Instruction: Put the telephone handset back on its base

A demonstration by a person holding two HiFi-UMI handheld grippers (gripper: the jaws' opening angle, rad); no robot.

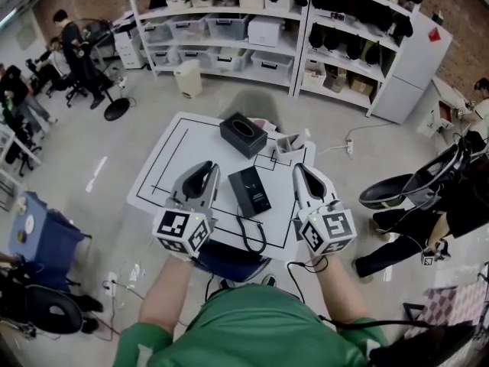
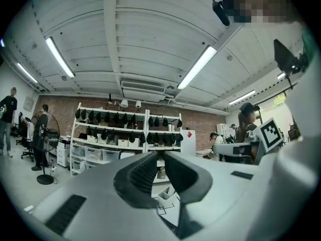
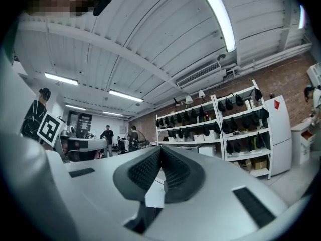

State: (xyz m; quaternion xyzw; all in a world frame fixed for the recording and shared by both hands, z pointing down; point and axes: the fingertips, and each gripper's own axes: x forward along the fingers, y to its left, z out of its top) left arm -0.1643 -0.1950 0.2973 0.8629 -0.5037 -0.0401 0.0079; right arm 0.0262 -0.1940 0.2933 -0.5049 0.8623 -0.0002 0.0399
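At centre of the head view the black telephone (image 1: pixel 250 191) is seen on the white table (image 1: pixel 164 159), between the left gripper (image 1: pixel 205 170) and right gripper (image 1: pixel 300 170), both closed on nothing. Its looped cord (image 1: pixel 254 237) could be snagged by a lowered jaw and the telephone dragged off

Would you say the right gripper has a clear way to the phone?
Probably yes: the right gripper hangs just right of the phone with nothing between them, but its jaws are shut and must open first.
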